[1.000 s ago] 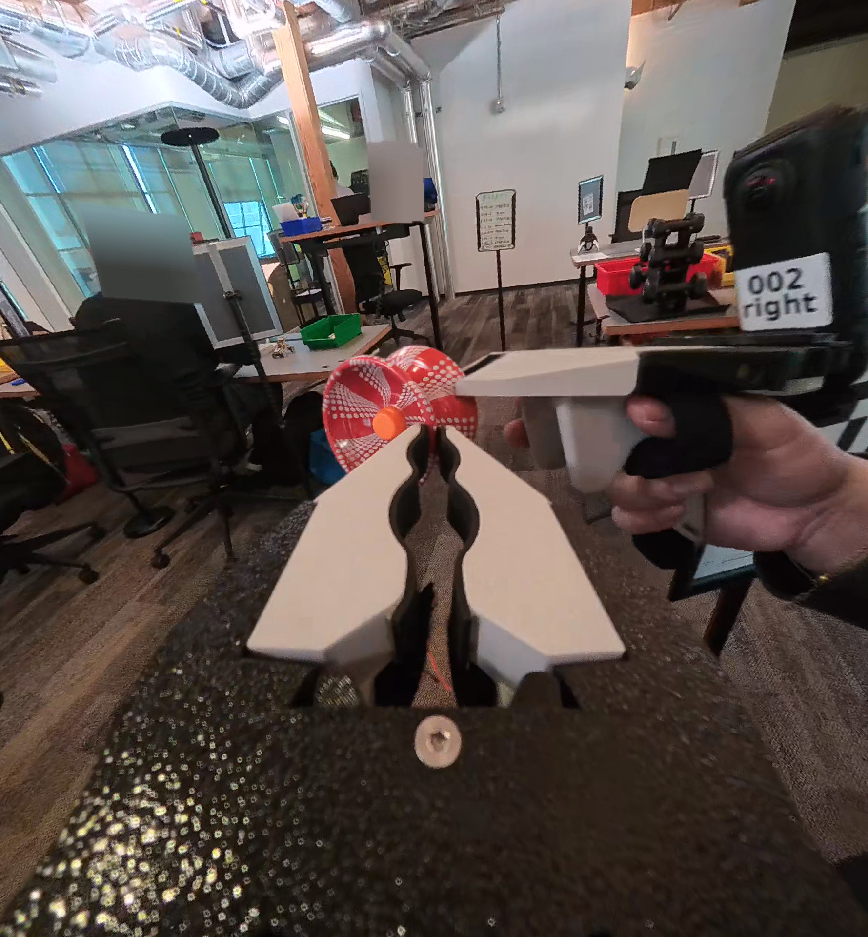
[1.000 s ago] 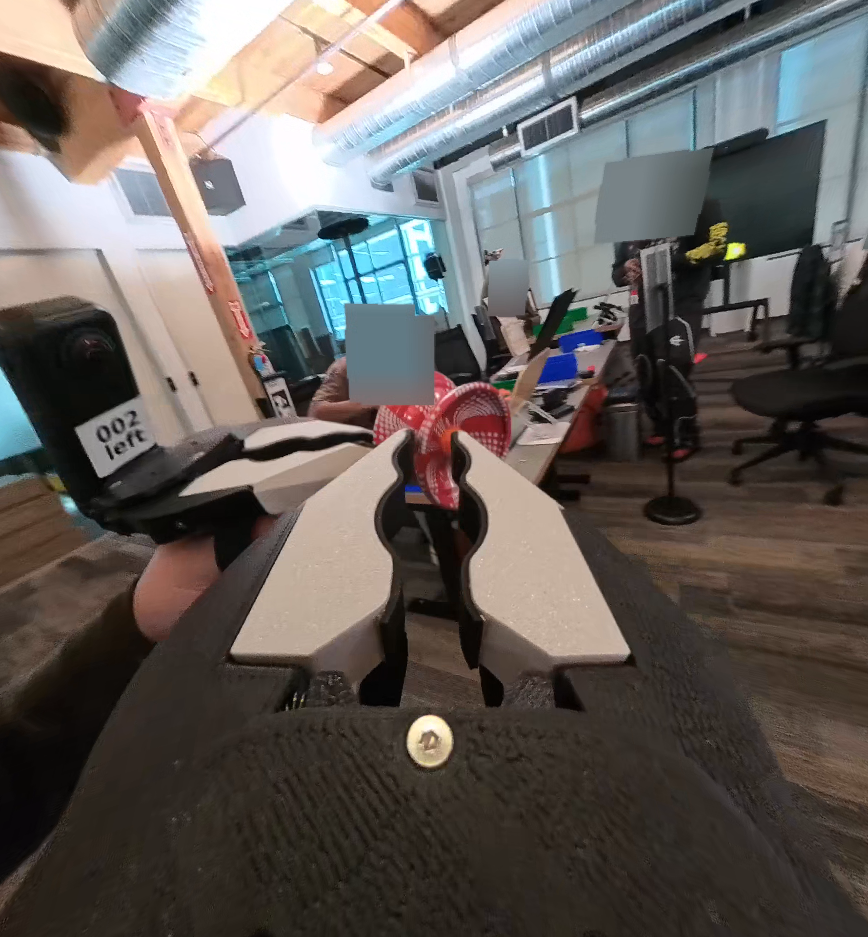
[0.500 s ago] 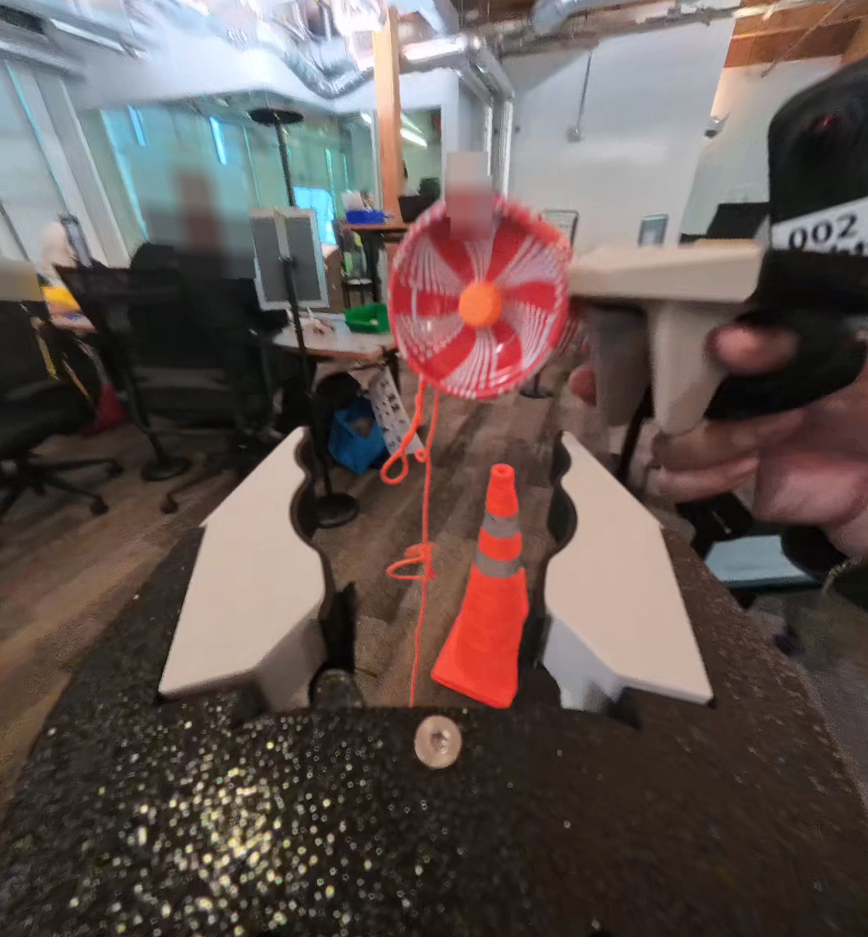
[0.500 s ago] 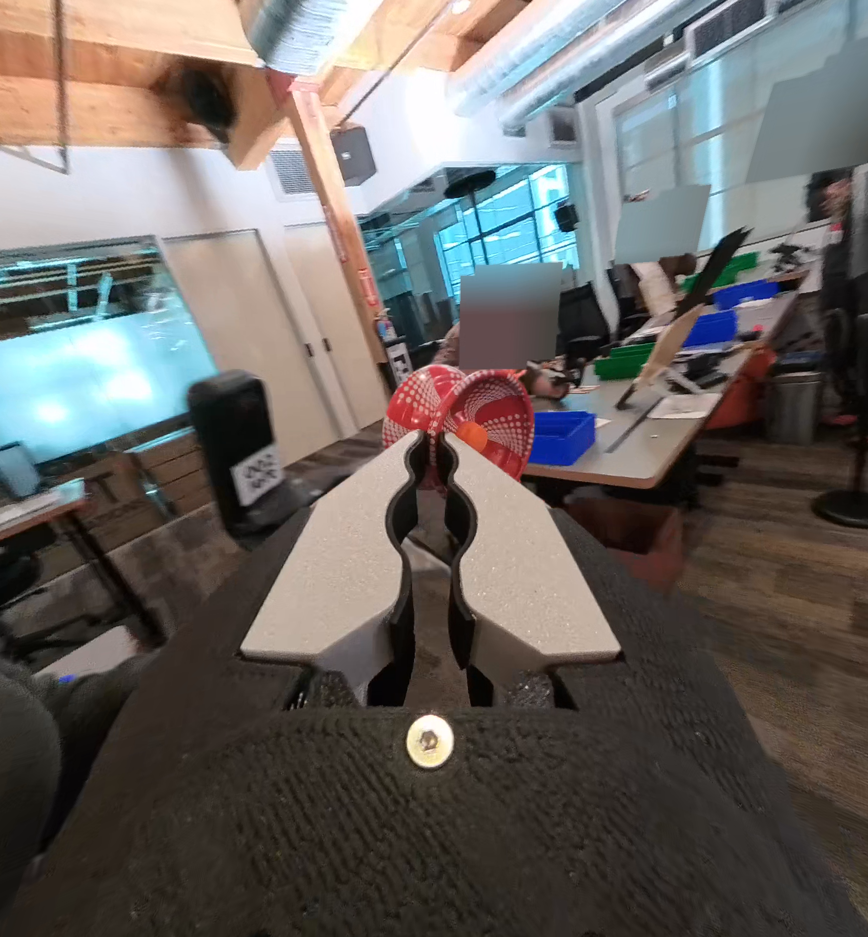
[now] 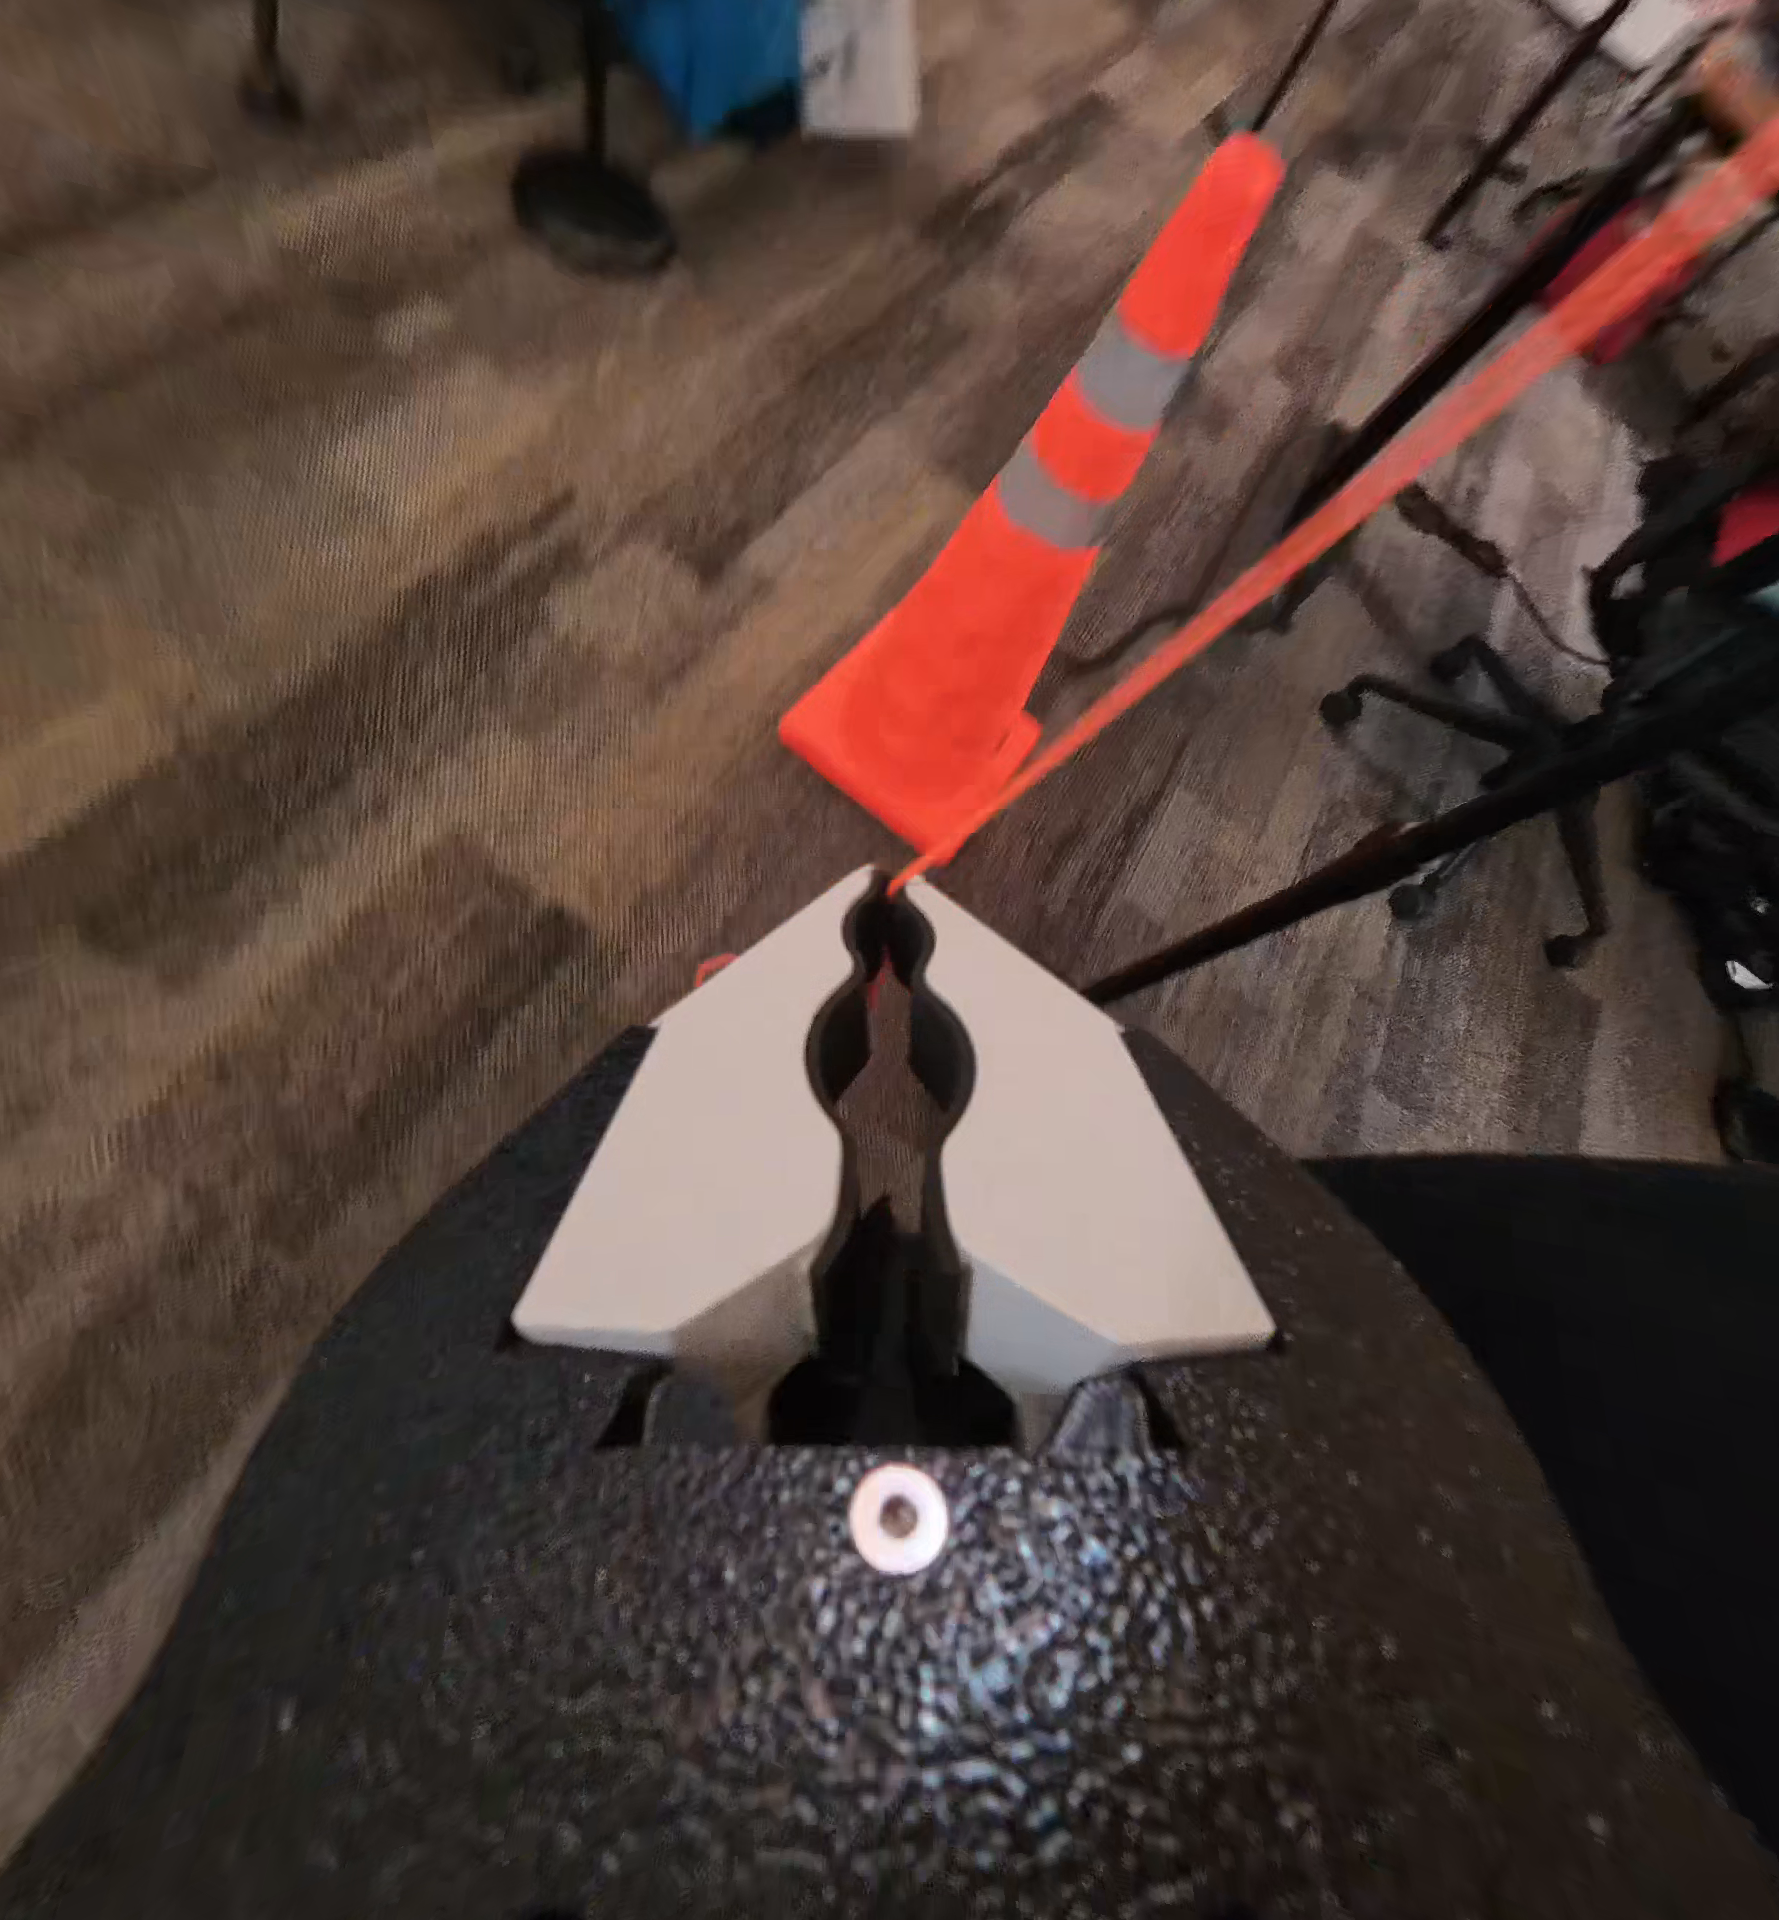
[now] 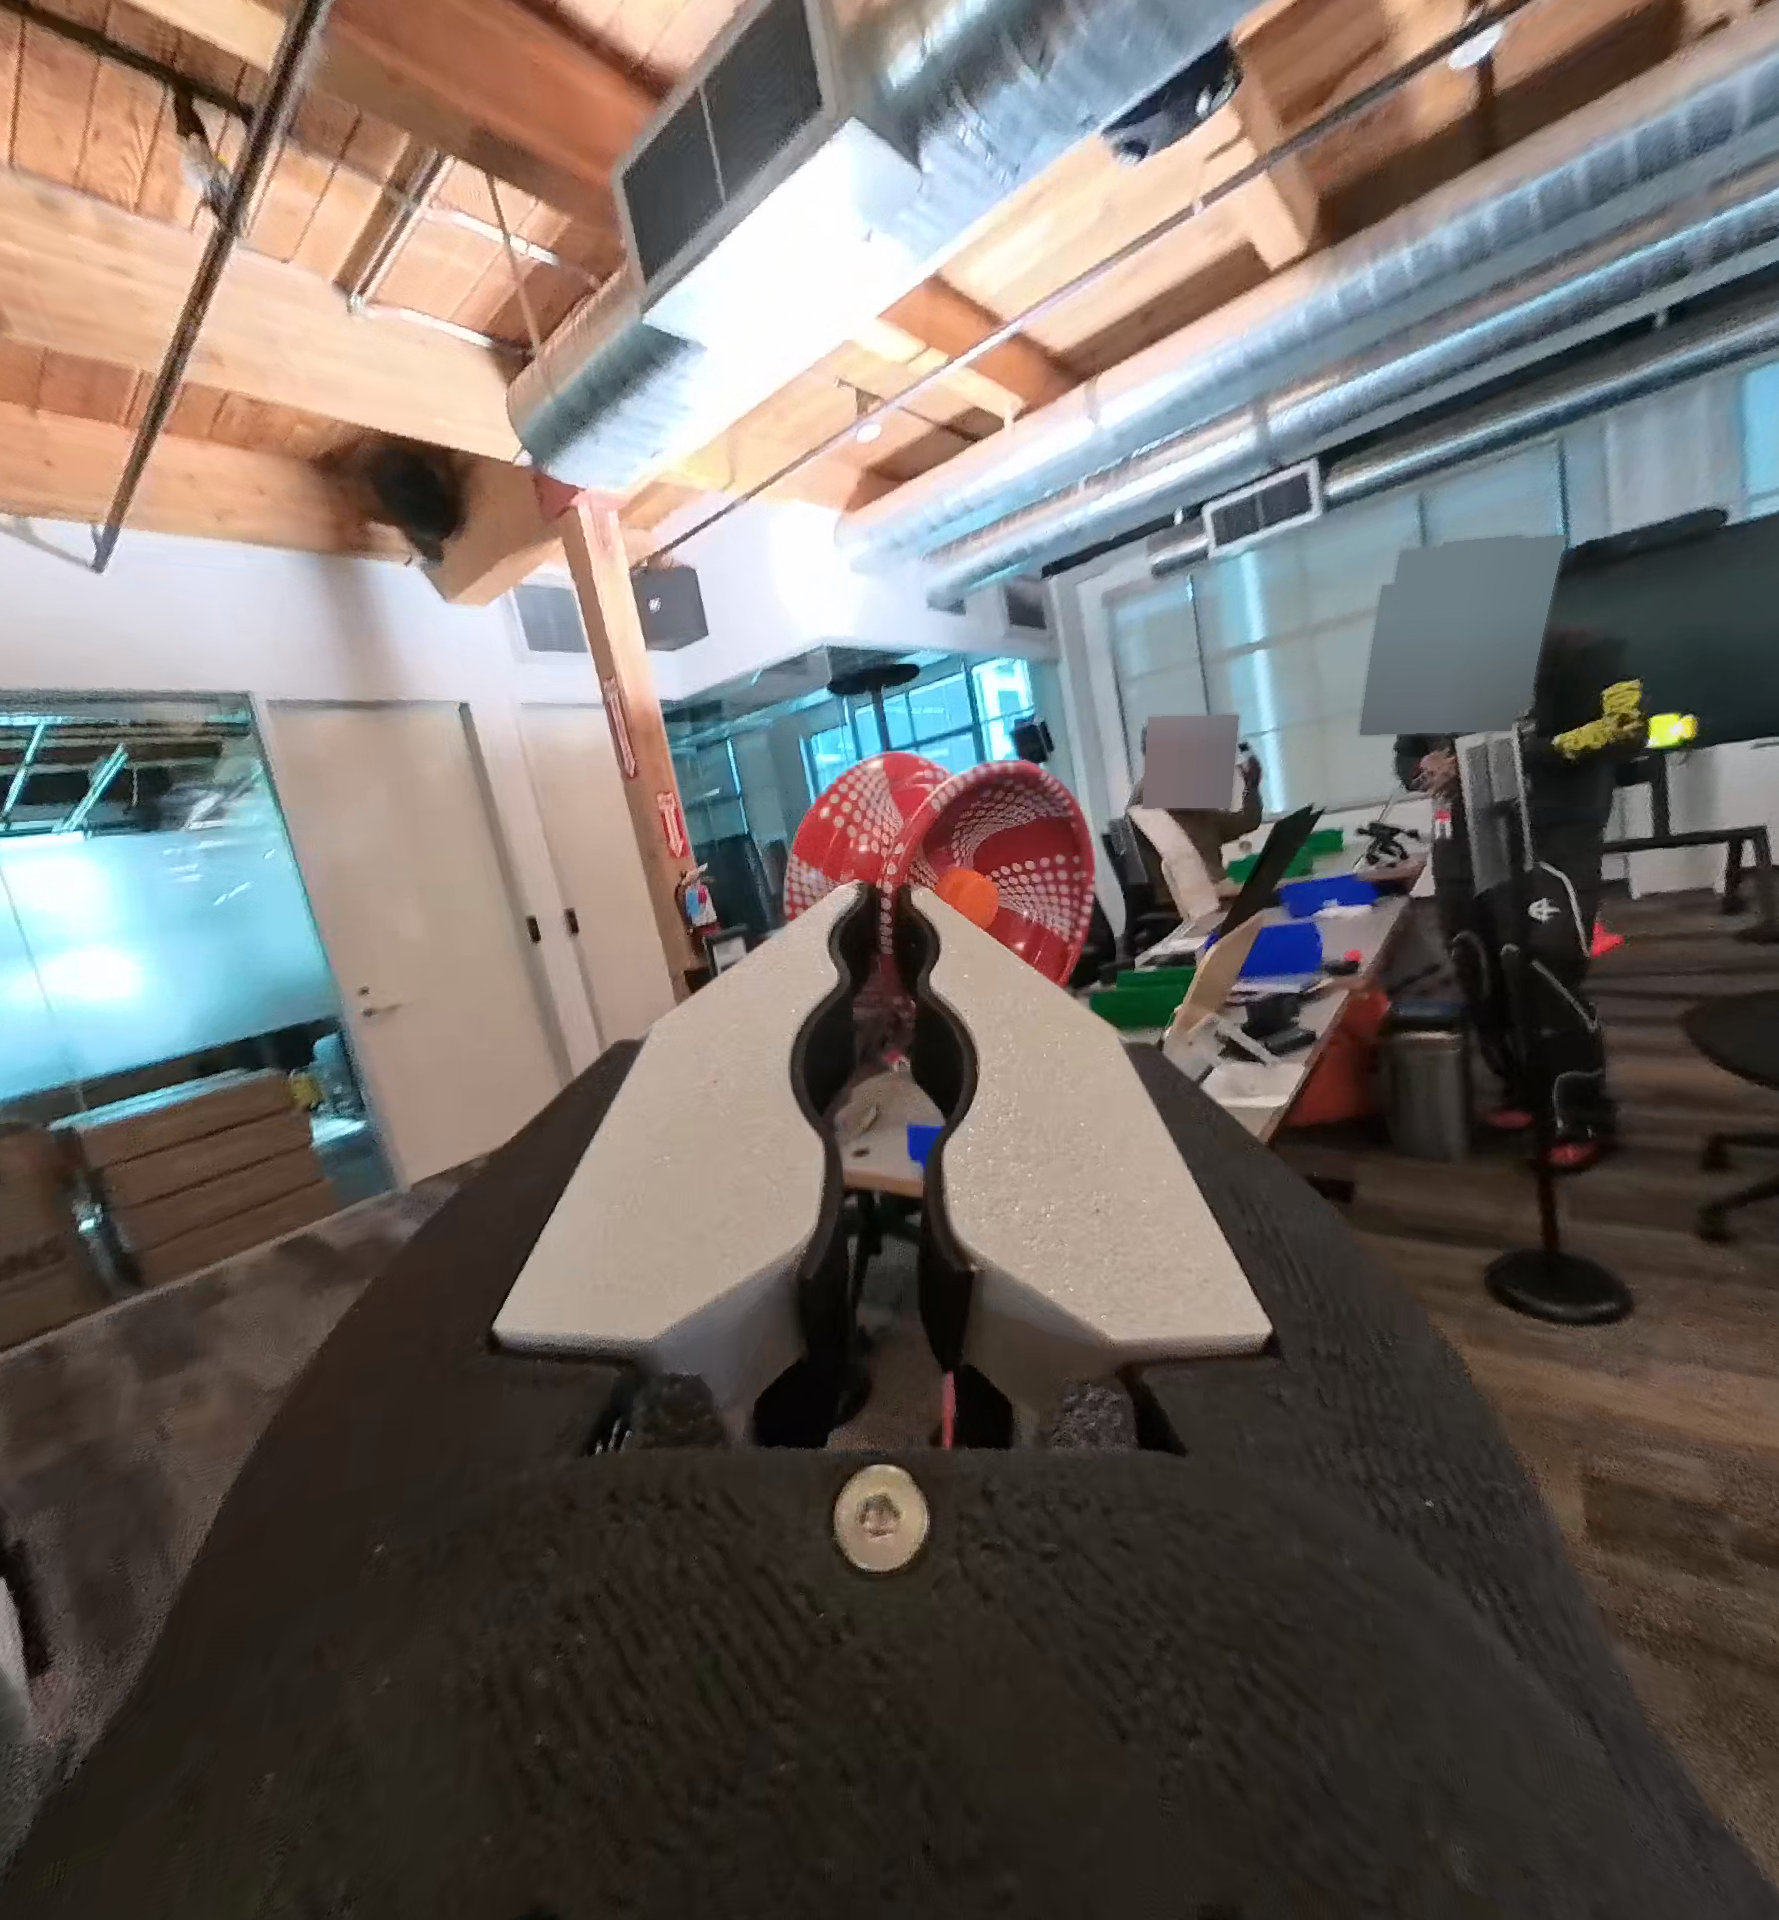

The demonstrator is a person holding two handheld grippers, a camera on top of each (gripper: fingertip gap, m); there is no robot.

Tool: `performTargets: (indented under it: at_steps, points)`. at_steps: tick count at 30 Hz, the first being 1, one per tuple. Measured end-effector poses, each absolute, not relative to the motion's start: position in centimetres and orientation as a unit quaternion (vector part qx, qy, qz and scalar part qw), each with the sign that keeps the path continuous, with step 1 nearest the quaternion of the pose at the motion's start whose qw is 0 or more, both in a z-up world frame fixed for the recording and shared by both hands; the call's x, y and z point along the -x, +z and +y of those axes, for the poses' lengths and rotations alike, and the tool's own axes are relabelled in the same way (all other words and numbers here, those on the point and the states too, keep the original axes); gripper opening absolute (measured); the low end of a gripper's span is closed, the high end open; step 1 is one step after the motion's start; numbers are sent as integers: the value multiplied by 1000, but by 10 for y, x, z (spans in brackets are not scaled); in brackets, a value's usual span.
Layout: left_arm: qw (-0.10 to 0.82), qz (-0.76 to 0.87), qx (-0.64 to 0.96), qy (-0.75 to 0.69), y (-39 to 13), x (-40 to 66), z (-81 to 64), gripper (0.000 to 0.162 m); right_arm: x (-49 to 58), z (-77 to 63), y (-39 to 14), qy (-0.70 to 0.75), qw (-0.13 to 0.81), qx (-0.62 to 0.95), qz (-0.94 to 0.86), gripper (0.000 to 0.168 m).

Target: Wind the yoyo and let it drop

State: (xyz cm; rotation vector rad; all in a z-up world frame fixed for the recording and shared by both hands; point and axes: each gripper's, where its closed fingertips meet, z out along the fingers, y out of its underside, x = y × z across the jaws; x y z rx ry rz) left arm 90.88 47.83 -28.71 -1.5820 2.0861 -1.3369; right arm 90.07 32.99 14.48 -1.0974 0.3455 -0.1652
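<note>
Right gripper (image 6: 890, 906) clamped on red yoyo (image 6: 942, 857); left gripper (image 5: 890, 891) pinching the orange string (image 5: 1384, 488), pulled taut. Winding apparently unfinished, drop still to come.

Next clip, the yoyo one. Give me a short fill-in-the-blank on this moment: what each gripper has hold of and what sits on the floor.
1. The right gripper is shut on the red-and-white ____.
2. The left gripper pinches the orange ____ at its fingertips.
3. From the left gripper the string runs taut toward the upper ____ of the left wrist view.
4. On the floor ahead of the left gripper stands an orange traffic ____.

Missing words: yoyo; string; right; cone
</note>
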Motion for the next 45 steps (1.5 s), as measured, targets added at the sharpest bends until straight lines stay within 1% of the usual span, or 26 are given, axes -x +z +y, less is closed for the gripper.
performTargets:
  at_steps: [4, 7, 10, 11, 13, 14, 15, 16, 17, 19, 21, 22, 24, 26, 28, 29, 32, 36, 39, 40, 41, 43, 45]
  points:
    - [13, 687, 651, -323, -384, -859, 528, 0, -893, 310, 159, -101, 851, 486, 171, 1]
    - [-95, 633, 756, -136, -464, -785, 570, 0, -887, 303, 167, -132, 850, 481, 169, 1]
    - [-161, 600, 784, 11, -505, -715, 604, 0, -883, 299, 170, -163, 847, 476, 169, 1]
    - [-165, 586, 792, 42, -510, -701, 615, 20, -882, 299, 170, -174, 844, 477, 171, 1]
    - [-166, 550, 818, 38, -512, -694, 627, 47, -885, 302, 165, -196, 829, 493, 175, 1]
    - [-161, 530, 833, 17, -510, -699, 631, 54, -887, 305, 161, -202, 820, 504, 179, 1]
    - [-163, 512, 843, -24, -506, -710, 631, 47, -889, 308, 156, -204, 813, 514, 183, 1]
    - [-166, 494, 850, -74, -501, -723, 629, 46, -891, 310, 151, -202, 807, 523, 186, 1]
    - [-167, 471, 859, -107, -496, -732, 631, 50, -893, 312, 146, -201, 802, 530, 191, 1]
    - [-157, 417, 883, -151, -488, -746, 645, 64, -897, 316, 139, -201, 793, 539, 198, 1]
    - [-127, 372, 890, -230, -466, -779, 656, 77, -900, 320, 131, -198, 786, 550, 202, 1]
    - [-104, 363, 882, -282, -446, -803, 659, 78, -901, 322, 127, -194, 782, 556, 203, 1]
    - [-35, 367, 850, -376, -391, -850, 659, 81, -902, 327, 119, -177, 779, 565, 204, 1]
    - [28, 375, 796, -475, -317, -890, 643, 83, -903, 332, 113, -162, 779, 570, 207, 1]
    - [62, 395, 717, -571, -234, -917, 605, 85, -903, 338, 110, -147, 777, 576, 205, 1]
    - [69, 411, 673, -611, -196, -925, 580, 86, -902, 342, 109, -137, 777, 580, 202, 1]
    - [62, 483, 537, -689, -104, -928, 497, 80, -898, 351, 107, -112, 779, 586, 195, 1]
    - [49, 559, 369, -741, -20, -914, 409, 67, -894, 361, 101, -89, 777, 593, 192, 1]
    - [51, 589, 286, -754, 17, -905, 370, 55, -888, 368, 94, -74, 772, 603, 189, 1]
    - [49, 601, 272, -750, 21, -905, 360, 48, -887, 370, 93, -73, 769, 606, 188, 1]
    - [37, 612, 258, -747, 23, -902, 353, 36, -886, 372, 92, -74, 768, 608, 188, 1]
    - [-22, 615, 234, -753, 29, -893, 341, 0, -884, 372, 92, -78, 767, 609, 188, 1]
    - [-46, 605, 244, -756, 30, -896, 338, 0, -884, 368, 91, -83, 768, 606, 192, 1]
